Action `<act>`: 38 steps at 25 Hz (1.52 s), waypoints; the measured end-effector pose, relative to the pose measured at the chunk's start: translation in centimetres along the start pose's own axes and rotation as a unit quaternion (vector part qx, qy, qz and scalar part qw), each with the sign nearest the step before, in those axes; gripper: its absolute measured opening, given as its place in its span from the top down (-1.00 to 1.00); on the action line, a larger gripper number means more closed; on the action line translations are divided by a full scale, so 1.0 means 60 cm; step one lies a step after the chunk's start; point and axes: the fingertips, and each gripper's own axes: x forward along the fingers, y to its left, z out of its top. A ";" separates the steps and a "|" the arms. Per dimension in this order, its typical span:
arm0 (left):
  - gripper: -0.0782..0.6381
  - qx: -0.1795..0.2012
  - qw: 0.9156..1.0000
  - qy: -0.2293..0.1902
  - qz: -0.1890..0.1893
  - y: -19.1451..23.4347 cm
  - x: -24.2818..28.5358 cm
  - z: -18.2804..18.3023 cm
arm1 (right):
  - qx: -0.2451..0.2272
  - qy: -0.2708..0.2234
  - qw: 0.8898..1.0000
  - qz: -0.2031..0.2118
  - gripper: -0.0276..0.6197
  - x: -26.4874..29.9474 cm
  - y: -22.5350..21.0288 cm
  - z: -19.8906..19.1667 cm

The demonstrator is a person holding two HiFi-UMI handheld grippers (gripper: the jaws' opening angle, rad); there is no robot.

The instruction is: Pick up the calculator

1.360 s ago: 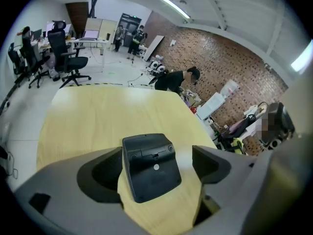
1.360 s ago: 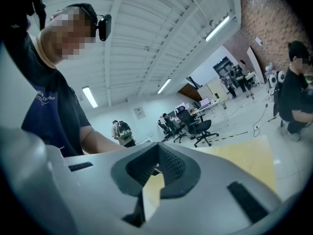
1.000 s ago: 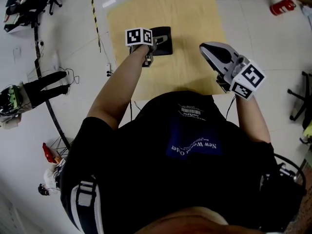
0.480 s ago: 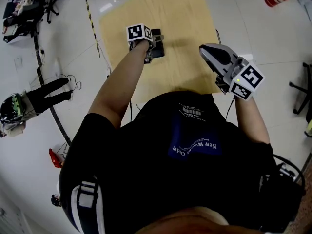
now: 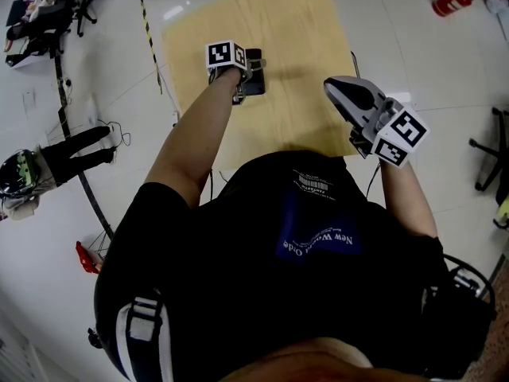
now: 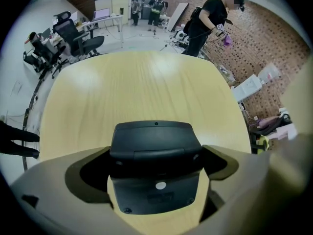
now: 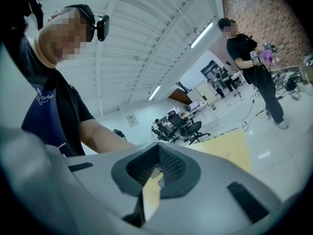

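Left gripper view: left gripper (image 6: pixel 156 153) fingers clamp the calculator (image 6: pixel 155 133); right gripper (image 7: pixel 157 169) fingers closed, empty.

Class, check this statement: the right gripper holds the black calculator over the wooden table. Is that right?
Not quite. The left gripper, not the right, holds the black calculator over the wooden table. The left gripper view shows the calculator clamped between its jaws. In the right gripper view, the right gripper is shut on nothing.
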 end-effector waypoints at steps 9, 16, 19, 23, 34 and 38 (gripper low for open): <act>-0.78 0.054 0.999 0.009 0.000 -0.001 0.000 0.000 | 0.001 0.003 1.000 0.006 0.96 0.006 0.001 0.006; -0.87 0.084 0.996 -0.010 0.029 0.012 0.007 -0.001 | 0.009 0.013 1.000 0.010 0.96 0.024 0.013 -0.005; -0.87 0.082 0.996 -0.019 0.023 0.013 0.005 0.002 | 0.011 0.014 1.000 0.007 0.96 0.027 0.010 -0.004; -0.87 0.079 0.996 -0.038 0.013 0.016 0.001 0.004 | 0.009 0.015 1.000 0.011 0.96 0.038 0.011 0.003; -0.87 0.037 0.989 -0.099 -0.100 -0.020 -0.025 0.019 | -0.001 0.029 0.999 0.026 0.96 0.045 0.016 0.012; -0.87 0.033 0.969 -0.167 -0.181 -0.056 -0.080 0.031 | -0.009 0.035 0.999 0.034 0.96 0.052 0.026 0.024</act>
